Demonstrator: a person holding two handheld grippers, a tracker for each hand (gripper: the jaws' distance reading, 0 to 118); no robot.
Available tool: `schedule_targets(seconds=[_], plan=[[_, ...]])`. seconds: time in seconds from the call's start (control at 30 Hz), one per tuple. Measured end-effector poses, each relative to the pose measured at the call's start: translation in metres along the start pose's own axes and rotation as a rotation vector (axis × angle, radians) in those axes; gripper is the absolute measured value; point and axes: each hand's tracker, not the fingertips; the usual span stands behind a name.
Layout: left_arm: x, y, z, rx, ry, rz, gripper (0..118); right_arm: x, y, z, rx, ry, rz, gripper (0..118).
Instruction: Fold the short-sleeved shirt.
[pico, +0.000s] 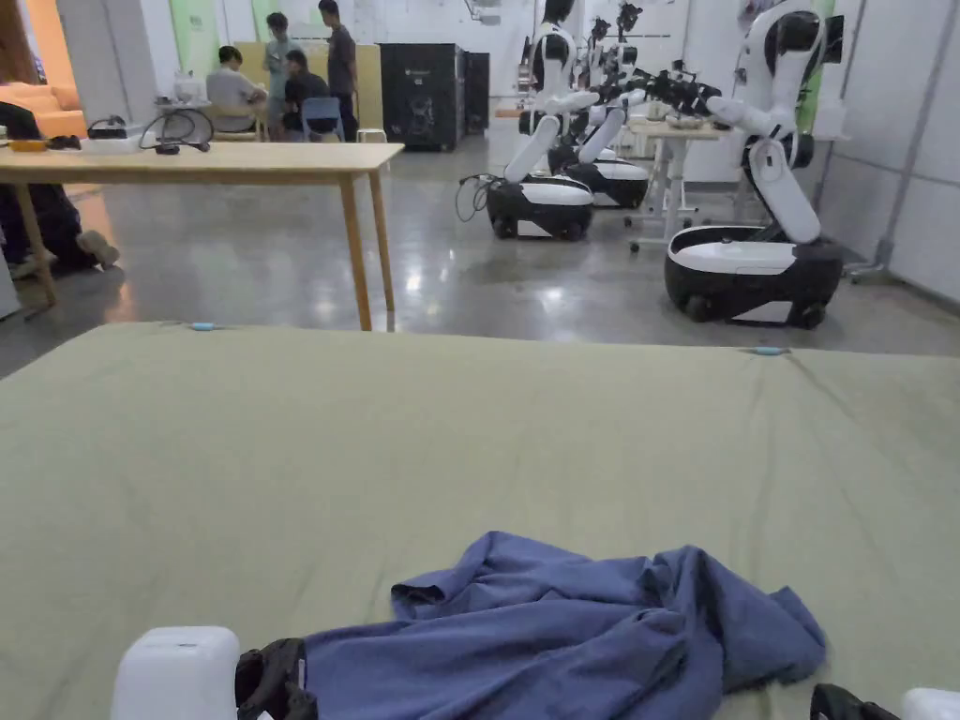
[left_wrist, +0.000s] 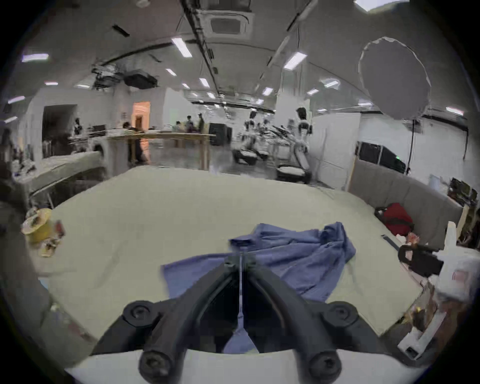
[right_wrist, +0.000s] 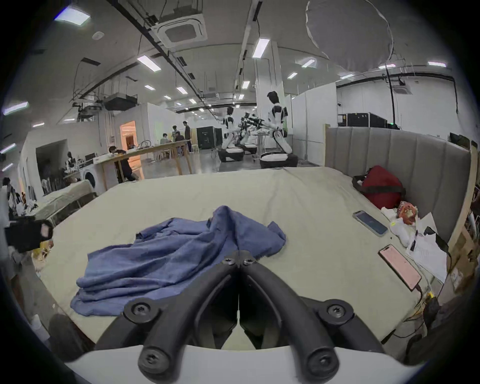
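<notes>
Over the near edge of the shirt (left_wrist: 291, 257) I see my left gripper (left_wrist: 241, 257), jaws drawn together with a thin strip of blue cloth showing between them; whether they pinch it I cannot tell. Just right of the shirt, my right gripper (right_wrist: 238, 258) has its jaws together on nothing. Crumpled and unfolded, the shirt (pico: 562, 637) lies on the near part of the green sheet (pico: 375, 450). Right of the shirt, well apart, lie two phones (right_wrist: 370, 223) and a red bag (right_wrist: 380, 187).
</notes>
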Motion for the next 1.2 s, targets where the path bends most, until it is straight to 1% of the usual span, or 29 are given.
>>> schedule_targets(seconds=[0.07,0.17,0.23,0.37,0.4,0.43,0.47,0.5,0.53,0.57,0.6,0.63,0.67,0.7,0.73,0.8,0.87,0.9,0.93,0.97,1.0,1.03,1.07,1.1,1.13,1.2], plan=[[-0.014,0.001,0.006,-0.001,0.077,0.012,0,-0.005,0.0,0.001,-0.003,0.006,0.004,1],[-0.03,0.004,0.002,-0.009,0.081,0.081,0,-0.012,0.003,0.003,0.002,0.016,-0.003,1],[-0.037,0.004,-0.003,-0.033,0.092,0.1,0,-0.016,0.004,0.003,0.005,0.02,-0.007,1],[-0.053,0.01,-0.029,-0.099,0.118,0.067,0,-0.021,0.004,0.0,0.0,0.029,0.015,1],[-0.06,0.014,-0.04,-0.128,0.121,0.088,2,-0.021,0.003,-0.002,-0.01,0.033,0.018,1],[-0.066,0.016,-0.053,-0.152,0.096,0.097,7,-0.022,0.001,-0.004,-0.017,0.036,0.018,1],[-0.073,0.018,-0.069,-0.185,0.079,0.082,9,-0.022,-0.001,-0.006,-0.022,0.037,0.017,1],[-0.076,0.019,-0.087,-0.247,0.101,0.039,11,-0.021,-0.003,-0.01,-0.034,0.042,0.017,1],[-0.079,0.019,-0.104,-0.286,0.109,-0.008,11,-0.022,-0.005,-0.012,-0.044,0.044,0.02,1],[-0.082,0.016,-0.126,-0.341,0.109,-0.035,28,-0.022,-0.007,-0.015,-0.049,0.04,0.024,1],[-0.086,0.01,-0.149,-0.381,0.125,-0.022,82,-0.023,-0.009,-0.018,-0.056,0.035,0.026,1],[-0.09,0.004,-0.17,-0.441,0.104,-0.038,117,-0.022,-0.011,-0.023,-0.069,0.034,0.025,1],[-0.095,-0.001,-0.178,-0.476,0.122,-0.016,115,-0.022,-0.012,-0.027,-0.08,0.035,0.024,1],[-0.097,-0.002,-0.194,-0.493,0.134,-0.067,110,-0.021,-0.014,-0.031,-0.088,0.033,0.024,1],[-0.094,-0.01,-0.213,-0.535,0.142,-0.099,110,-0.021,-0.015,-0.034,-0.1,0.027,0.029,1],[-0.097,-0.02,-0.234,-0.571,0.126,-0.099,110,-0.018,-0.017,-0.043,-0.119,0.018,0.042,1],[-0.099,-0.027,-0.251,-0.597,0.141,-0.072,108,-0.014,-0.019,-0.048,-0.134,0.01,0.046,1],[-0.098,-0.03,-0.252,-0.633,0.121,-0.074,101,-0.012,-0.02,-0.05,-0.144,0.007,0.046,1],[-0.097,-0.03,-0.249,-0.621,0.106,-0.074,97,-0.01,-0.02,-0.053,-0.15,0.003,0.047,1],[-0.094,-0.026,-0.243,-0.597,0.11,-0.092,90,-0.007,-0.021,-0.055,-0.157,0.001,0.05,1],[-0.09,-0.022,-0.234,-0.583,0.081,-0.108,63,-0.004,-0.021,-0.058,-0.167,-0.003,0.054,1],[-0.088,-0.02,-0.229,-0.572,0.071,-0.116,28,-0.001,-0.021,-0.061,-0.179,-0.01,0.06,1],[-0.088,-0.018,-0.226,-0.528,0.039,-0.086,0,0.003,-0.02,-0.064,-0.185,-0.019,0.062,1],[-0.087,-0.016,-0.225,-0.502,0.069,-0.104,0,0.007,-0.018,-0.068,-0.201,-0.035,0.061,1],[-0.085,-0.017,-0.222,-0.534,0.056,-0.12,0,0.013,-0.015,-0.072,-0.209,-0.045,0.06,1],[-0.086,-0.022,-0.223,-0.538,0.027,-0.082,0,0.028,-0.009,-0.085,-0.23,-0.081,0.058,1]])
